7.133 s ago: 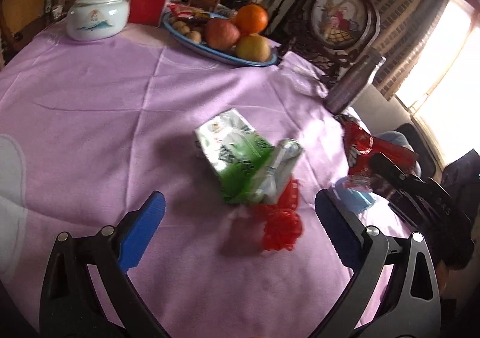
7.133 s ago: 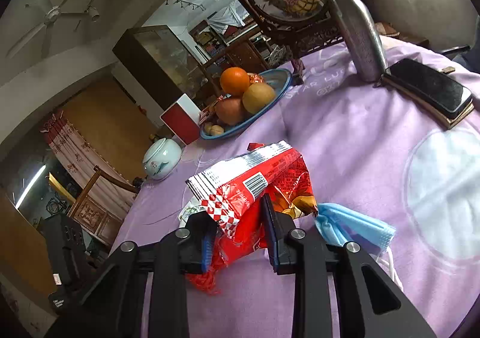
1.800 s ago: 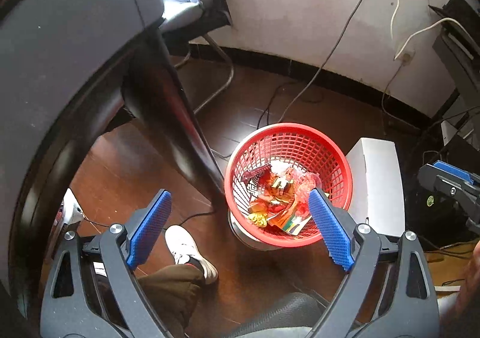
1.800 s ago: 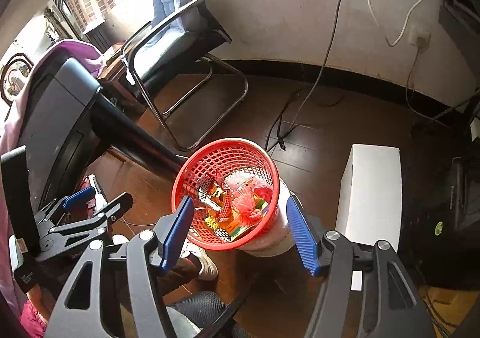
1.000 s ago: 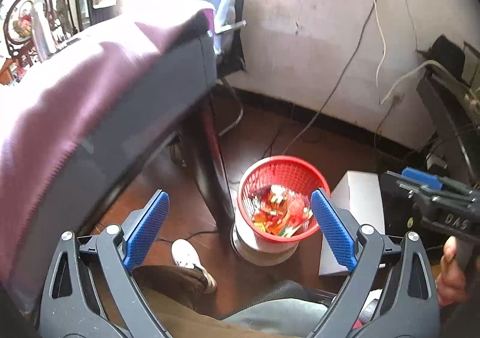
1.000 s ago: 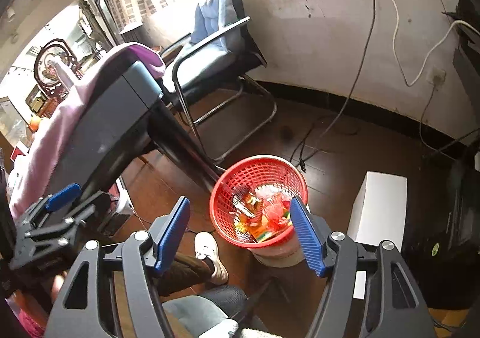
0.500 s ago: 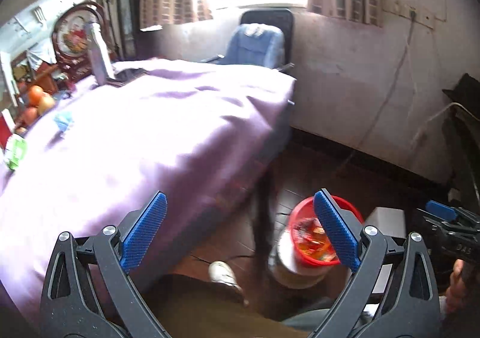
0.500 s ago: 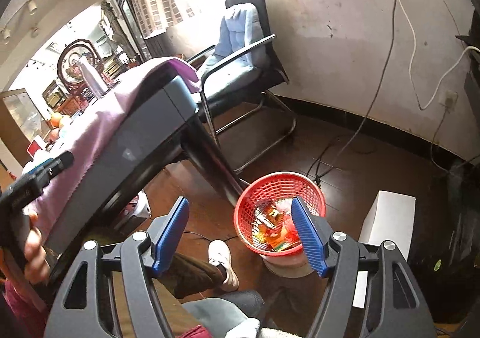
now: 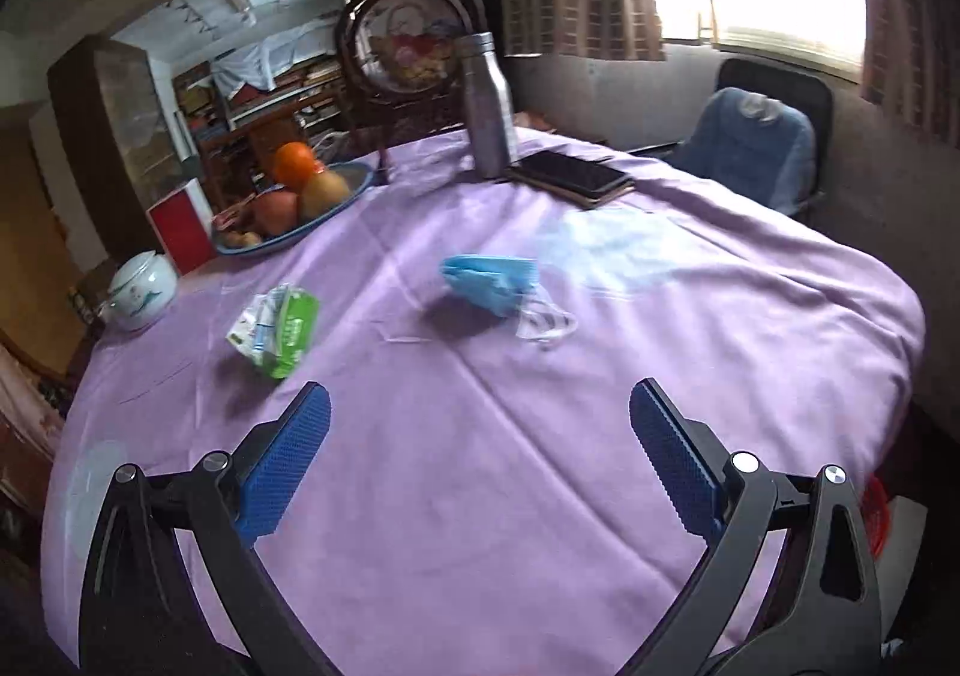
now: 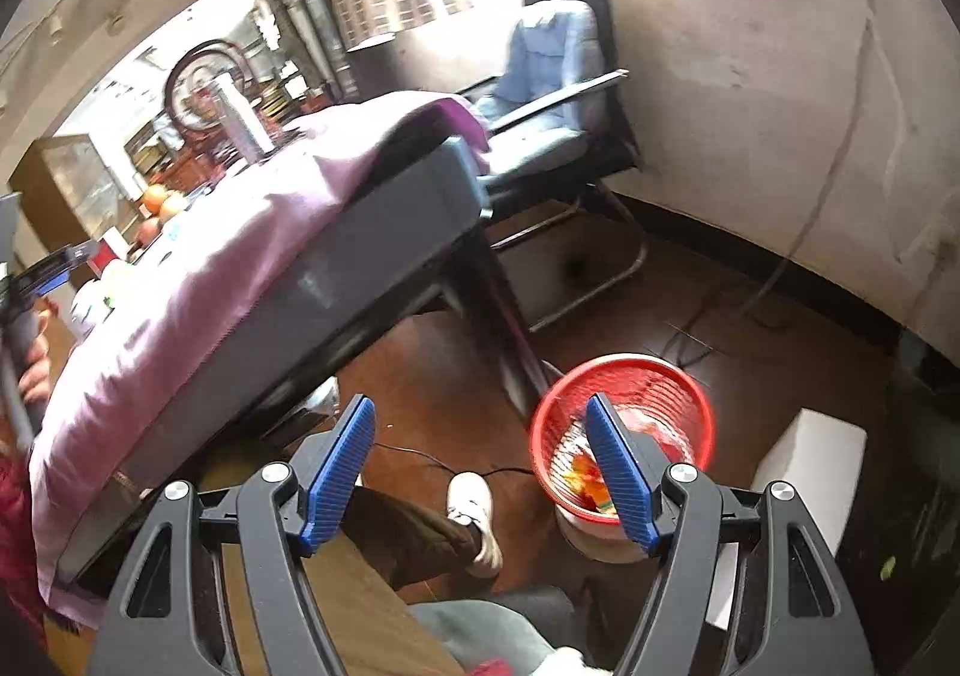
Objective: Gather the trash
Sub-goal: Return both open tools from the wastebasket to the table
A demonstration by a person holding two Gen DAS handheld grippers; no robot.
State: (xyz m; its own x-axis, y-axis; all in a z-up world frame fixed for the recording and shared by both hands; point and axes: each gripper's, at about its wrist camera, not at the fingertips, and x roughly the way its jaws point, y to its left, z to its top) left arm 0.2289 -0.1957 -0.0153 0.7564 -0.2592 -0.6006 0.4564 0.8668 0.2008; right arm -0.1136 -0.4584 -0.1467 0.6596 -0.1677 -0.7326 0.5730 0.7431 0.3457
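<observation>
Hovering over bare cloth near the table [image 9: 810,328] edge, left gripper [image 9: 480,424] gaping empty, right gripper [image 10: 480,436] spread empty beside the basket [image 10: 690,376]

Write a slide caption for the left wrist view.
Open left tool above the purple tablecloth, facing a blue face mask and a green packet awaiting collection.

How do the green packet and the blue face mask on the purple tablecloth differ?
The green packet is a printed green-and-white wrapper; the blue face mask is plain cloth trailing white ear loops. The green packet lies nearer the white jar, the blue face mask nearer the phone. Both lie crumpled and uncollected.
</observation>
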